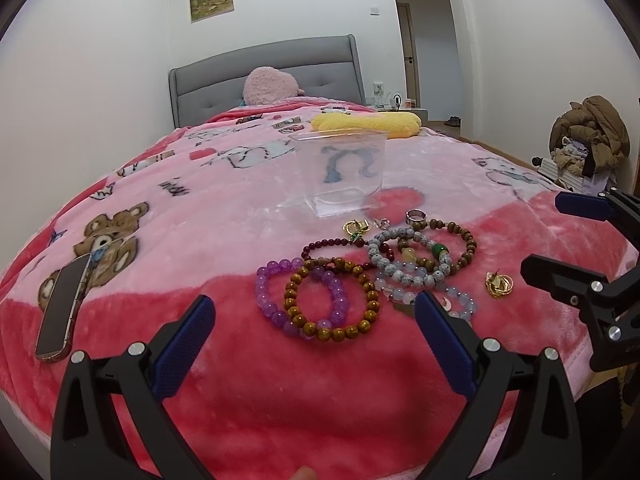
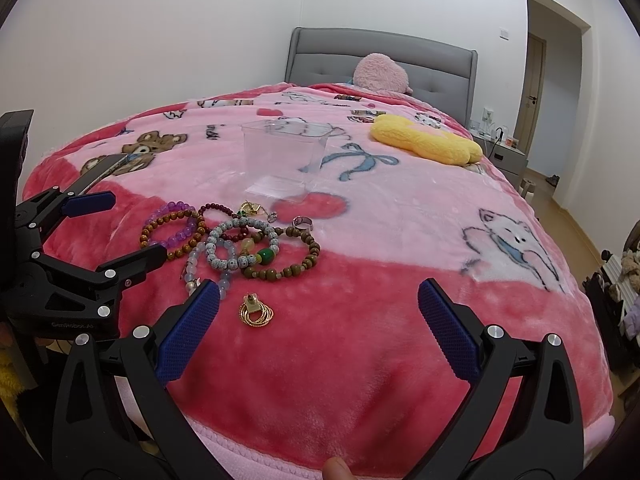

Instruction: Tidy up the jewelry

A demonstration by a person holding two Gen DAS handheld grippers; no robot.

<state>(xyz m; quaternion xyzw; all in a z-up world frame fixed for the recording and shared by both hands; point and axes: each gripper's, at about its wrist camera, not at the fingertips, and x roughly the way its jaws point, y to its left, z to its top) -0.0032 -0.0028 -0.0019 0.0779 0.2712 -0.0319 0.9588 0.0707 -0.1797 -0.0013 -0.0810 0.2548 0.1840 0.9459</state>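
A pile of bead bracelets lies on the pink blanket: a purple one (image 1: 269, 308), an amber one (image 1: 370, 298), a grey speckled one (image 1: 402, 276) and a brown wooden one (image 1: 466, 249). A gold earring (image 1: 498, 284) lies to their right; it also shows in the right wrist view (image 2: 256, 314). A silver ring (image 1: 416, 216) and small gold pieces (image 1: 356, 229) lie behind the pile. A clear plastic box (image 1: 340, 172) stands further back, seen also in the right wrist view (image 2: 286, 152). My left gripper (image 1: 314, 312) is open just before the bracelets. My right gripper (image 2: 318, 300) is open, the earring near its left finger.
A phone (image 1: 60, 308) lies on the blanket at the left. A yellow cushion (image 1: 366, 124) and a pink plush (image 1: 270, 86) lie near the grey headboard. A nightstand (image 2: 502, 152) and a doorway are at the right. Clothes are piled at the far right (image 1: 588, 136).
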